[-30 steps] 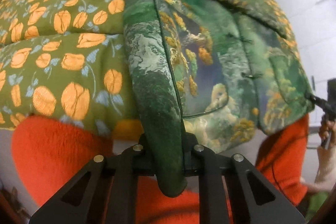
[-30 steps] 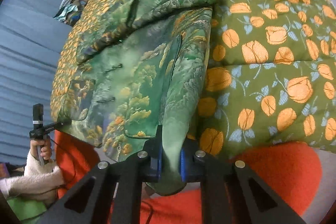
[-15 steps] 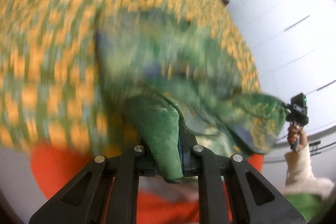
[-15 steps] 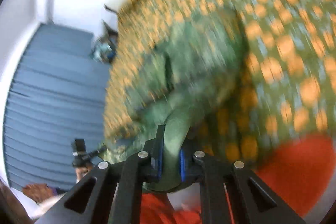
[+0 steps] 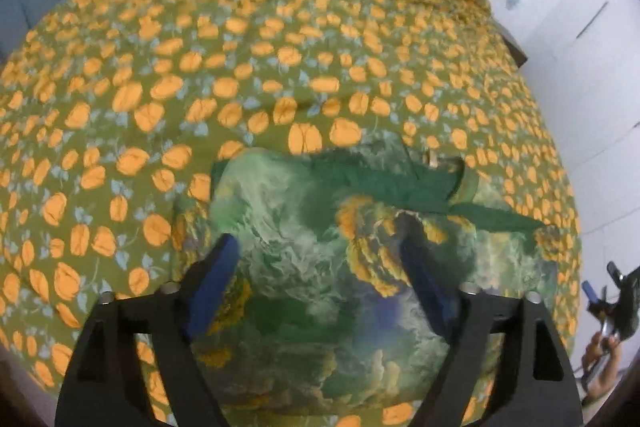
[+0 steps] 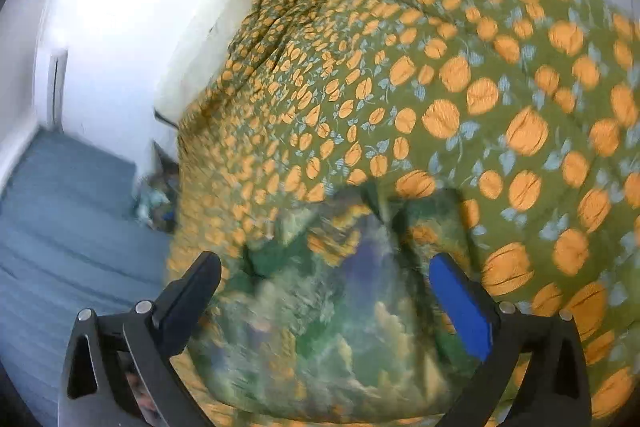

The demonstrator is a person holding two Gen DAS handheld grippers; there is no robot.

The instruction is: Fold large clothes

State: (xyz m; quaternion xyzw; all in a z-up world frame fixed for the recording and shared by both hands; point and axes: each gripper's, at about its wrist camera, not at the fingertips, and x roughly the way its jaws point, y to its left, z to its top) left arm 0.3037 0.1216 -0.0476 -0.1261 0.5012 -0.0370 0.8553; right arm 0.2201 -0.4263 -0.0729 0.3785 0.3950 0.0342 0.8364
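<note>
Left wrist view: folded green landscape-print jacket (image 5: 320,267) lies on the orange-flowered quilt (image 5: 240,67), at the quilt's near edge.
Left gripper (image 5: 316,291): jaws opening, nothing pinched; blue pads stand either side of the jacket's printed panel, clear above it.
Jacket top edge: plain dark green lining strip (image 5: 384,183) shows on the side away from the fingers, slightly askew.
Right gripper (image 6: 332,291): jaws opening, released; the jacket (image 6: 320,307) sits below and between the spread fingers, no pad pressing on it.
Right wrist view: motion-blurred, so cloth contact probably nil but not certain.
Step in hand: letting go after laying the fold over.
To do it well: lift both grippers straight off the jacket so no pad drags the top layer; check the edges line up against the quilt's near edge, then smooth the lining strip flat.
</note>
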